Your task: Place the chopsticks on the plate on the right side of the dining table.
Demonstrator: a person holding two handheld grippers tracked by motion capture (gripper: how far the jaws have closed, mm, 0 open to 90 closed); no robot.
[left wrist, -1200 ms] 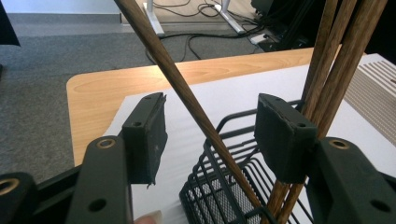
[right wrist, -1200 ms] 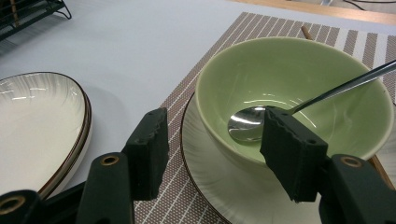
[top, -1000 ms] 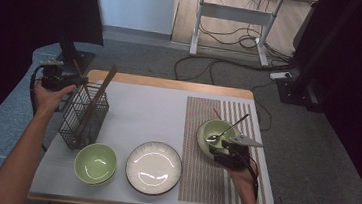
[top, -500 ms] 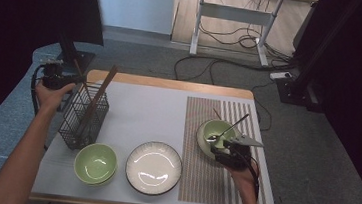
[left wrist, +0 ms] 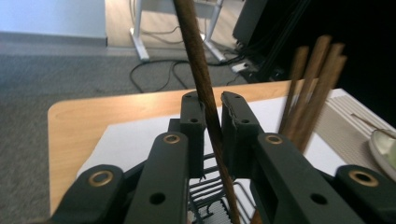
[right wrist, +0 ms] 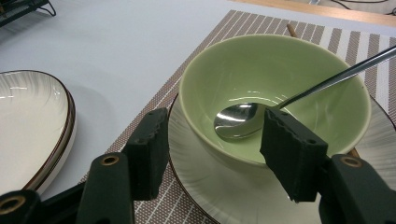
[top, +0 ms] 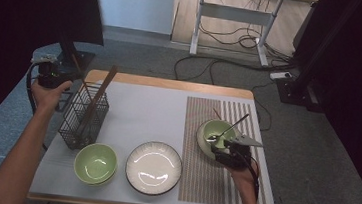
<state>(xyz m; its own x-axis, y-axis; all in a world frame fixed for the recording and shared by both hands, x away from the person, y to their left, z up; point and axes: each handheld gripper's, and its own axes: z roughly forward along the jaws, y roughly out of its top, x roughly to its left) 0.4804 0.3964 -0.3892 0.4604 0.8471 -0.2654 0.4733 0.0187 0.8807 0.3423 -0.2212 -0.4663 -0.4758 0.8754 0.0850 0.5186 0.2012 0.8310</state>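
Note:
A black wire basket (top: 84,118) at the table's left holds several brown chopsticks (left wrist: 310,88). My left gripper (left wrist: 213,109) is level with their tops at the basket's far left (top: 51,74). Its jaws have just been closing and now pinch one brown chopstick (left wrist: 201,70) that stands up out of the basket. On the striped placemat (top: 211,185) a green bowl (right wrist: 261,79) sits on a white plate (right wrist: 210,182) with a metal spoon (right wrist: 238,121) in it. My right gripper (right wrist: 215,140) stands open at the bowl's near rim, pads apart, holding nothing.
A second green bowl (top: 95,162) and a white plate with a dark rim (top: 154,167) lie near the front edge, between the basket and the placemat. A thin stick lies on the mat behind the right bowl. Desk legs and cables are on the floor beyond the table.
The left hand by the basket has barely shifted. The right hand, the bowl and the spoon stand as before.

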